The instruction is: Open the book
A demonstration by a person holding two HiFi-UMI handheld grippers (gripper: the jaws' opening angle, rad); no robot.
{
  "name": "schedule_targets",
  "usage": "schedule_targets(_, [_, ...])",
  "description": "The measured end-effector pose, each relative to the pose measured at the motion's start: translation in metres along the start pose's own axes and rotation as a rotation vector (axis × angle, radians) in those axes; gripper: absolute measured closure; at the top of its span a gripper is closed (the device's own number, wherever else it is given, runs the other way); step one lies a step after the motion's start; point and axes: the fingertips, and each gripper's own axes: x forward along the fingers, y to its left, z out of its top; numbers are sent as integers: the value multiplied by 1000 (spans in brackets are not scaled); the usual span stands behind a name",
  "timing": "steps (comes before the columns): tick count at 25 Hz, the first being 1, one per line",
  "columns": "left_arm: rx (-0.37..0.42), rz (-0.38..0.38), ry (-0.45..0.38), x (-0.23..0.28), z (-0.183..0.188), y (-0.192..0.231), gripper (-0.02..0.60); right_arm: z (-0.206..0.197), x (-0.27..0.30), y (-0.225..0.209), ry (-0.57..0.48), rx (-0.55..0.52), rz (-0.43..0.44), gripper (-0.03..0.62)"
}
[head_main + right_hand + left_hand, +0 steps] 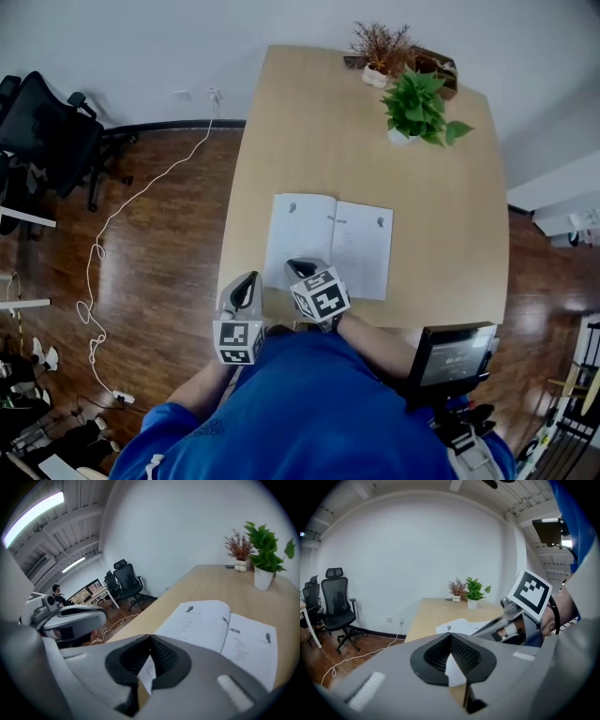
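Note:
The book [330, 244] lies open and flat on the wooden table [450, 234], with both printed pages facing up. It also shows in the right gripper view as the book [220, 630], and in the left gripper view as the book [457, 626] beyond the jaws. My right gripper [298, 267] hovers over the book's near left corner. Its jaws are shut with nothing held [150, 638]. My left gripper [247, 281] sits at the table's front edge, left of the book and apart from it. Its jaws [451, 637] meet at the tips.
A green potted plant [417, 108] and a dried plant in a white pot [380, 47] stand at the table's far end. On the wooden floor to the left are a black office chair [47, 131] and a white cable [112, 225]. A screen device [452, 356] is at my right.

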Motion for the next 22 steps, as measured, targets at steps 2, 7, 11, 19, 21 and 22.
schedule_targets(2, [1,-29,5,5,1,-8,574,1,-14,-5,-28,8,-28,591])
schedule_targets(7, [41,-107,-9,18,8,-42,574,-4,-60,-23,-106,17,-97,591])
schedule_targets(11, [59,-155,-30,23,18,-77,575,-15,-100,-36,-168,11,-157,591])
schedule_targets(19, [70,-174,-55,-3,16,-147,575,-46,-185,-38,-314,19,-208,591])
schedule_targets(21, [78,-166,-69,-11,15,-166,575,-57,-207,-36,-348,9,-218,591])
schedule_targets(22, [77,-161,-72,-16,14,-174,574,-62,-217,-35,-363,3,-223,591])
